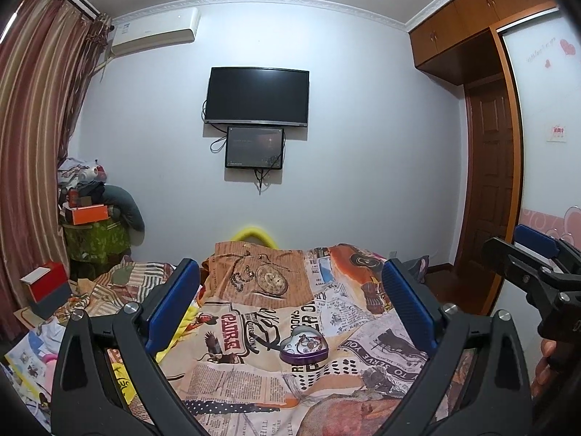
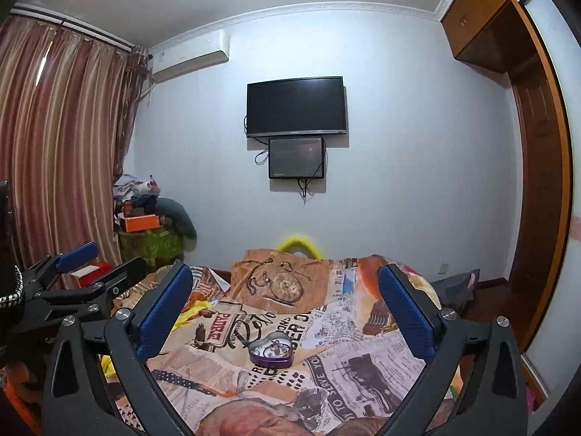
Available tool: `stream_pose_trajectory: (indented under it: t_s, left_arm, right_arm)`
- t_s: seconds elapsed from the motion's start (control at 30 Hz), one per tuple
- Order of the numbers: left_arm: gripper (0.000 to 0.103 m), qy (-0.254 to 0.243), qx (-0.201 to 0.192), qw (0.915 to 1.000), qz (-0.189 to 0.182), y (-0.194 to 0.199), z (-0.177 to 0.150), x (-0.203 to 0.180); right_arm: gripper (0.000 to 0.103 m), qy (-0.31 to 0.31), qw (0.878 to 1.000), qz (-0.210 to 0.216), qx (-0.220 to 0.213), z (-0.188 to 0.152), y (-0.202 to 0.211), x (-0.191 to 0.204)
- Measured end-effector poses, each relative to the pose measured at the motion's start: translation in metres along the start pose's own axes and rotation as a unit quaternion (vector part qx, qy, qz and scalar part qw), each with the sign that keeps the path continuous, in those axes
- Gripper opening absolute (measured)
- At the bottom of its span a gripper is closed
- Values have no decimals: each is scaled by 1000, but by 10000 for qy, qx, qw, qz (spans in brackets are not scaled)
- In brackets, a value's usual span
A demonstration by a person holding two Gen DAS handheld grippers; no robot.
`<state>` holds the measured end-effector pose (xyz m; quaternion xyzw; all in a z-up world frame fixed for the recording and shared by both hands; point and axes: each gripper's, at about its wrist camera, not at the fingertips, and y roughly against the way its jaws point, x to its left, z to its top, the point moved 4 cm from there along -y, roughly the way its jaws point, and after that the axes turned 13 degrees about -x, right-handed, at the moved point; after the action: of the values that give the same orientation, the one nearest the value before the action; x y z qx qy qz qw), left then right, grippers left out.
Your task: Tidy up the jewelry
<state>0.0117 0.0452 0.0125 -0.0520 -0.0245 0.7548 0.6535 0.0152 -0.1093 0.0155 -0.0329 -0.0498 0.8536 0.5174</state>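
Observation:
A purple heart-shaped jewelry tin (image 1: 304, 348) lies open on the newspaper-print bedspread (image 1: 232, 381), with small jewelry pieces inside. It also shows in the right wrist view (image 2: 271, 352). My left gripper (image 1: 290, 312) is open and empty, raised above the bed with the tin between and beyond its blue fingers. My right gripper (image 2: 287, 312) is open and empty in the same way. The right gripper shows at the right edge of the left wrist view (image 1: 523, 254); the left gripper shows at the left of the right wrist view (image 2: 98, 261).
A TV (image 1: 257, 96) and a smaller screen (image 1: 254, 147) hang on the far wall. A pile of boxes and clothes (image 1: 90, 218) stands by the curtain (image 1: 32, 127). A red and white box (image 1: 47, 283) sits at the bed's left. A wooden wardrobe (image 1: 486, 189) is right.

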Motion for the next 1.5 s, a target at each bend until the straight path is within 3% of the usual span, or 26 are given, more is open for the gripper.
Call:
stream_pose_trajectory:
  t_s: [1.5]
  left_arm:
    - [101, 94, 103, 9997, -197, -6, -2, 4]
  right_arm:
    - [102, -64, 9999, 26, 150, 3, -1, 1]
